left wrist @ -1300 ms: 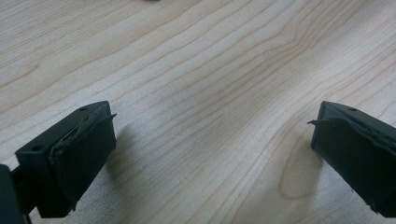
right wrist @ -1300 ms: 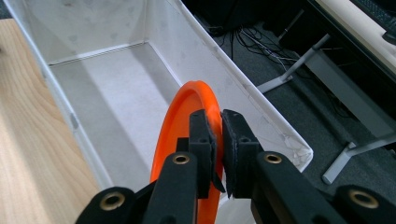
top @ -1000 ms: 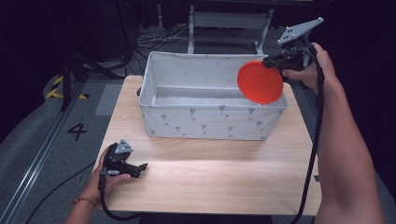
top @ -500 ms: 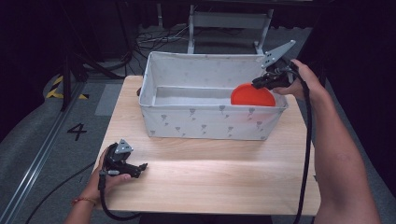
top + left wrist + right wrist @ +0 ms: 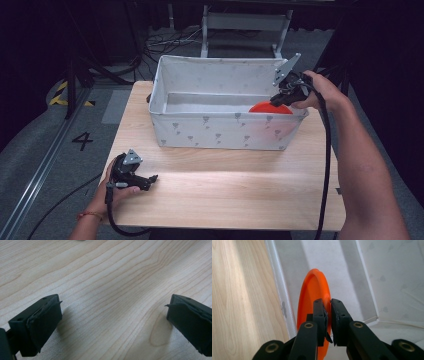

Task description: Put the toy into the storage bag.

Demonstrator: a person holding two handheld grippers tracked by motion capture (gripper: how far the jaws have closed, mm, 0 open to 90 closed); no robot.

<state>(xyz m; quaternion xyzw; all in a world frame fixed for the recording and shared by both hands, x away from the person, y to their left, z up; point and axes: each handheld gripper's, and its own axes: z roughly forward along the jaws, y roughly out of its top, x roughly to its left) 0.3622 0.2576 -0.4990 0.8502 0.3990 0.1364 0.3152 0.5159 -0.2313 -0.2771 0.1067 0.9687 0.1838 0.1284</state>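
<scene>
At the near left of the wooden table [image 5: 225, 200], the left gripper [image 5: 150, 178] rests low over bare wood with its jaws spread wide and nothing between them, well apart from the work. Behind it, across the middle of the table, stands a white fabric storage bin [image 5: 200, 131] printed with small grey shapes, its top open. At the bin's right end, the right gripper [image 5: 327, 315] is clenched on the rim of an orange plastic plate [image 5: 312, 297], which hangs on edge inside the bin, close beside the near wall and partly below its top edge. The grip is a thin pinch at one point on the rim, so the plate could swing or slip out of the pads if the hand tilts. Let go while upright, it would likely topple flat with a knock. The soft near wall could also catch the plate's edge and buckle or drag the bin.
</scene>
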